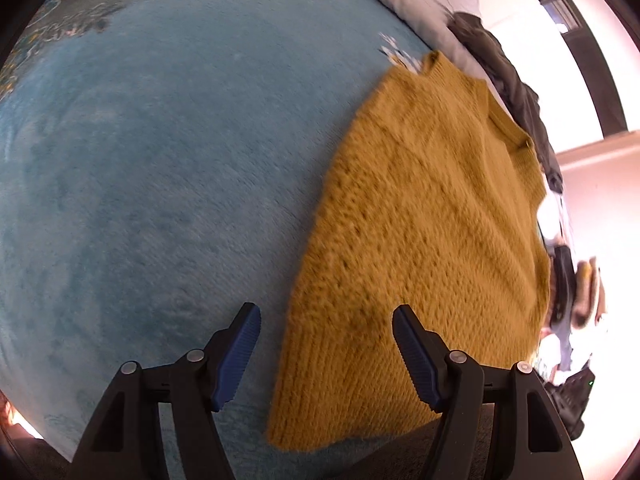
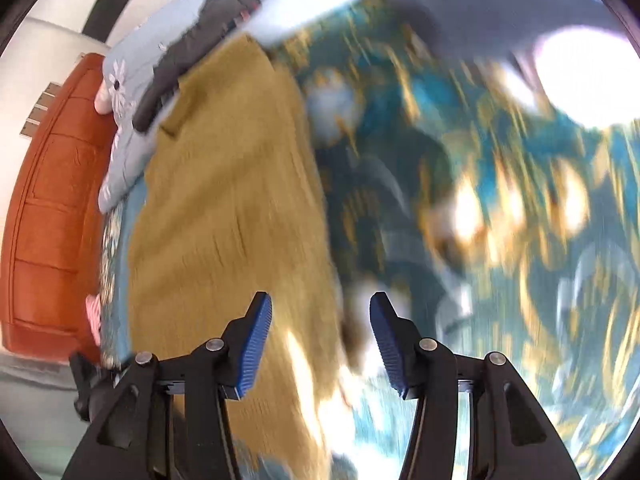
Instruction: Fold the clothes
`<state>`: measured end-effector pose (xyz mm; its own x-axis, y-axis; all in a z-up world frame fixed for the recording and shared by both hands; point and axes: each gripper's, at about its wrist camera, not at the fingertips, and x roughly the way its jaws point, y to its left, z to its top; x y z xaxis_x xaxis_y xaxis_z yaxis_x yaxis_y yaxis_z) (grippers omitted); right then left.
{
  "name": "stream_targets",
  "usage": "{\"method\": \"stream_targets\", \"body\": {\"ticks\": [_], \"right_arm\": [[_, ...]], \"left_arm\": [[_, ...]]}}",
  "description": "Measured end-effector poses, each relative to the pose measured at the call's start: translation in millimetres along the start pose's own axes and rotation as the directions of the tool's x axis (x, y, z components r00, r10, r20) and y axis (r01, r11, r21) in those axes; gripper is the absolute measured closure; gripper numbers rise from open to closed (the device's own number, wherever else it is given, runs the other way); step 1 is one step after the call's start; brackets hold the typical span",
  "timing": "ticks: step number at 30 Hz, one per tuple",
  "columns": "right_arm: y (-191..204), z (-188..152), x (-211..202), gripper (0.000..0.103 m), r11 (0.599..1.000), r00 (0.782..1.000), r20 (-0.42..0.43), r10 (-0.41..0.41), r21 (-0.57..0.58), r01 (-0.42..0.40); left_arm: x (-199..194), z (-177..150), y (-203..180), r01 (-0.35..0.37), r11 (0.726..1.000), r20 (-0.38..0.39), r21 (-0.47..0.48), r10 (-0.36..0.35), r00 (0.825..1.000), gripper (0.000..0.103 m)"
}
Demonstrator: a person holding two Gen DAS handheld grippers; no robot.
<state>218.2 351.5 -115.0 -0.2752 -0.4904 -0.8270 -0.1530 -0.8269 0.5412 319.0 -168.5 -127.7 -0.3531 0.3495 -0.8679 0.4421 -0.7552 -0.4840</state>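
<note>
A mustard-yellow knitted sweater lies flat on a blue plush blanket, folded into a long panel with its collar at the far end. My left gripper hovers open over the sweater's near left edge, nothing between its blue pads. In the right wrist view the same sweater stretches away at the left, on a teal and gold patterned cover. My right gripper is open above the sweater's right edge, holding nothing. This view is heavily blurred.
A dark grey garment lies past the sweater's collar, against a pale blue pillow. An orange-brown headboard runs along the left in the right wrist view. White walls lie beyond the bed.
</note>
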Motion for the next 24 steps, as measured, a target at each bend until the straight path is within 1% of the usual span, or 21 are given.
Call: {"method": "stream_targets", "body": {"ticks": [3,5,6,7,8,9,10,11,12,13,14,15,17,20,21,24], "right_arm": [[-5,-31,2,0.050,0.997,0.998,-0.011,0.065,0.044,-0.064],[-8,-52,3,0.050,0.992,0.994,-0.017,0.107,0.072,-0.105],[-6,-55,4,0.050,0.992,0.994,-0.026,0.111,0.068,-0.109],[-4,-59,5,0.050,0.992,0.993,-0.034,0.114,0.064,-0.112],[-2,-63,6,0.051,0.992,0.992,-0.042,0.117,0.061,-0.115],[1,-65,5,0.051,0.993,0.993,-0.044,0.106,0.053,-0.104],[4,-64,5,0.058,0.994,0.994,-0.050,0.100,0.048,-0.098],[6,-64,5,0.075,0.996,0.995,-0.054,0.084,0.042,-0.081],[9,-63,6,0.083,0.997,0.996,-0.059,0.067,0.037,-0.065],[11,-63,6,0.090,0.998,0.997,-0.063,0.050,0.032,-0.048],[14,-62,6,0.091,0.999,0.997,-0.068,0.033,0.027,-0.032],[16,-62,6,0.092,1.000,0.997,-0.071,0.016,0.020,-0.015],[19,-62,-2,0.093,1.000,0.998,-0.051,-0.027,-0.009,0.026],[11,-66,-13,0.093,0.997,0.997,-0.036,-0.070,-0.022,0.069],[6,-67,-13,0.093,0.997,0.996,-0.040,-0.078,-0.014,0.077],[-4,-69,-9,0.093,0.998,0.997,-0.060,-0.056,0.021,0.057]], "left_arm": [[0,-3,-2,0.002,1.000,-0.020,0.024,-0.001,1.000,0.033],[0,-5,-2,0.002,0.999,-0.032,0.038,0.000,0.999,0.036],[0,-6,-3,0.002,0.999,-0.038,0.045,0.000,0.999,0.037],[0,-7,-3,0.002,0.999,-0.044,0.052,0.000,0.999,0.043],[0,-8,-3,-0.004,0.998,-0.048,0.059,0.007,0.999,0.051],[0,-8,-3,-0.023,0.998,-0.046,0.064,0.026,0.999,0.057],[-1,-9,-2,-0.039,0.997,-0.045,0.067,0.042,0.998,0.075],[-2,-10,-1,-0.044,0.997,-0.047,0.064,0.047,0.998,0.086],[-3,-11,0,-0.050,0.997,-0.049,0.061,0.053,0.997,0.086],[-4,-13,0,-0.056,0.996,-0.051,0.064,0.059,0.997,0.090],[-7,-15,-3,-0.062,0.995,-0.052,0.077,0.066,0.996,0.091],[-9,-18,-6,-0.068,0.994,-0.053,0.091,0.073,0.996,0.091],[-13,-24,-12,-0.074,0.990,-0.056,0.118,0.081,0.995,0.092],[-12,-26,-6,-0.052,0.995,-0.064,0.084,0.057,0.996,0.092],[-11,-25,-5,-0.047,0.995,-0.059,0.084,0.053,0.997,0.092],[-10,-25,-2,-0.023,0.997,-0.050,0.077,0.027,0.998,0.090]]}}
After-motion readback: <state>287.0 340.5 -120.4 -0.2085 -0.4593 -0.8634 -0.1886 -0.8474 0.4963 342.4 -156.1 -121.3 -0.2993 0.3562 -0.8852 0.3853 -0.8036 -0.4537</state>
